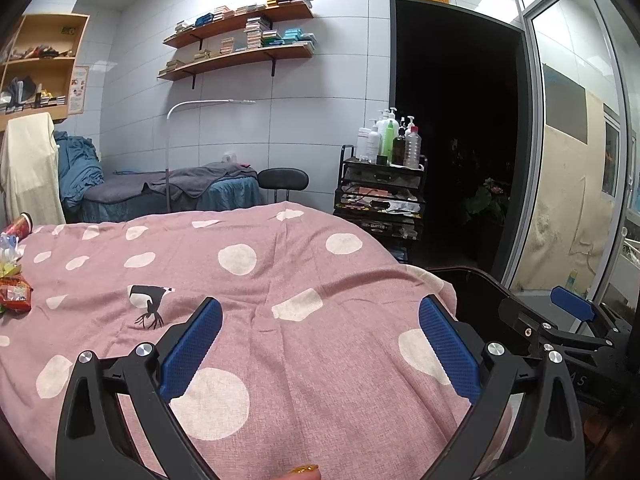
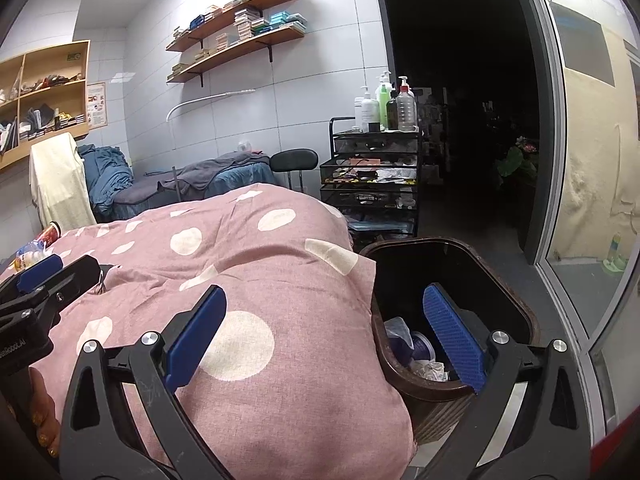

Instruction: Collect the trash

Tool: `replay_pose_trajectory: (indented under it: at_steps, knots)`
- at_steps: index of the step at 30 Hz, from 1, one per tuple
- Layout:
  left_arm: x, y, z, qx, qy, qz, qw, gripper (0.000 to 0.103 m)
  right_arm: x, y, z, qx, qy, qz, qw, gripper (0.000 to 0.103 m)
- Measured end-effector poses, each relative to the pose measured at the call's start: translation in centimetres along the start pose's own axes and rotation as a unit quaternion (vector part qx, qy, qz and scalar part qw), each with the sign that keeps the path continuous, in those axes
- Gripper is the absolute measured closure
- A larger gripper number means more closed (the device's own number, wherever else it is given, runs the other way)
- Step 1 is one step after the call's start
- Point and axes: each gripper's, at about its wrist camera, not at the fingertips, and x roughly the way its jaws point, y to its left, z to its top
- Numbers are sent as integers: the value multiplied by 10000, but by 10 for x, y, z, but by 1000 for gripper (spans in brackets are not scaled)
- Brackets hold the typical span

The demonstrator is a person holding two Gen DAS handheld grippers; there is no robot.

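My left gripper point(image 1: 320, 320) hangs open and empty over the pink spotted bedcover point(image 1: 280, 280). Trash lies at the bed's far left edge: a red cup point(image 1: 20, 226), a plastic bottle point(image 1: 8, 244) and red snack wrappers point(image 1: 14, 296). My right gripper point(image 2: 324, 308) is open too, at the bed's right corner, with its right finger over a dark brown bin point(image 2: 516, 292). Crumpled wrappers and a cup point(image 2: 416, 352) lie inside the bin. In the right wrist view the red cup point(image 2: 50, 234) and the bottle point(image 2: 30, 254) show far left, behind the left gripper point(image 2: 40, 276).
A black wire trolley point(image 1: 380, 196) with bottles on top stands beyond the bed by a dark doorway point(image 1: 460, 120). A black stool point(image 1: 283, 180) and a second bed with grey and blue covers point(image 1: 180, 188) are behind. A glass sliding door point(image 2: 592, 160) runs along the right.
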Motion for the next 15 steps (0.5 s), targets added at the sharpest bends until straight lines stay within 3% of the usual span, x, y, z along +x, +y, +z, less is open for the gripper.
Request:
replay_pose_trajectory:
  at_steps: [15]
  knots:
    - [2, -7, 0, 57, 30, -37, 10000, 5, -1, -7, 2, 72, -9, -43, 10000, 6]
